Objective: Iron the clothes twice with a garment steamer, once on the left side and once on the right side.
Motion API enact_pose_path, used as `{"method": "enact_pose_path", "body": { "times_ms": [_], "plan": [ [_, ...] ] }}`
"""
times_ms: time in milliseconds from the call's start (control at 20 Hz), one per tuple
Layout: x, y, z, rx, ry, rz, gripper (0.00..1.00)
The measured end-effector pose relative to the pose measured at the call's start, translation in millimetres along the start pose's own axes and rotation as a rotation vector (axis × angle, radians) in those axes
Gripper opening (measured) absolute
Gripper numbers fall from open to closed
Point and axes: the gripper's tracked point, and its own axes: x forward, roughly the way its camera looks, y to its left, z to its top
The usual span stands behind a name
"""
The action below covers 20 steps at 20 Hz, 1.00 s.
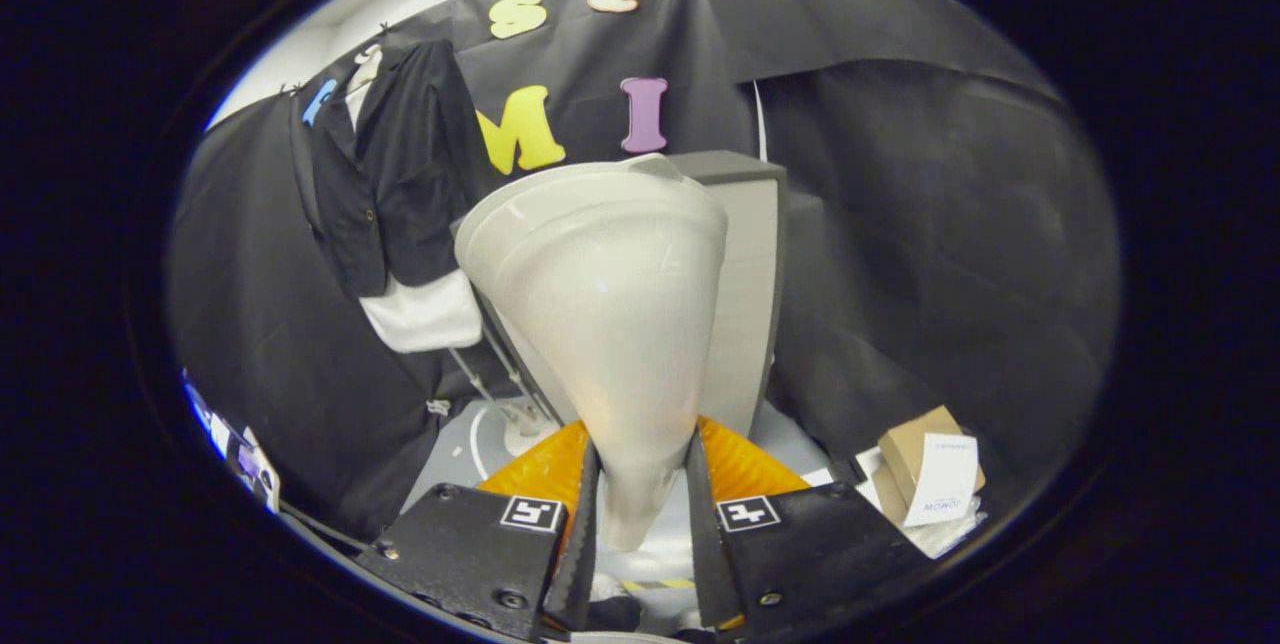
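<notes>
The claw (640, 484) is pinching the garment steamer (600, 324) by its narrow lower end — both fingers are pressing against it, one on each side, and the neck is sitting squarely between them. From that pinched neck the steamer is widening upward and away from the fingers into a broad pale cone, its wide rim tilting a little toward the clothes.

The clothes (400, 184) are hanging on the booth's dark wall, beyond the fingers and off to the left of the steamer's head. They are showing as a dark short-sleeved shirt, open at the collar, with a white layer peeking out below its hem. The steamer's rim is sitting near the shirt's lower right edge, though whether the two are touching cannot be told.

Just behind the steamer a grey box-shaped stand (745, 294) is rising, partly hidden by the cone. Thin pale rods are running down from under the shirt to a light round base (480, 444) on the floor. To the right of the fingers, low down, a small cardboard box (925, 459) with a white paper label is lying on some clear wrapping — well apart from the clothes.
</notes>
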Motion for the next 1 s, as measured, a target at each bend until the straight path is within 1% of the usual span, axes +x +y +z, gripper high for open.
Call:
{"method": "enact_pose_path", "body": {
  "times_ms": [150, 300, 600, 800, 1000],
  "plan": [
    [-9.0, -18.9, -28.0, 0.015, 0.024, 0.022, 0.43],
    [-14.0, -24.5, -40.4, 0.004, 0.029, 0.049, 0.43],
    [-16.1, -20.8, -45.0, -0.051, 0.021, 0.095, 0.43],
    [-18.0, -11.2, -31.3, -0.095, -0.006, 0.114, 0.43],
    [-18.8, -3.7, -27.2, -0.141, -0.009, 0.134, 0.43]
  ]
}}
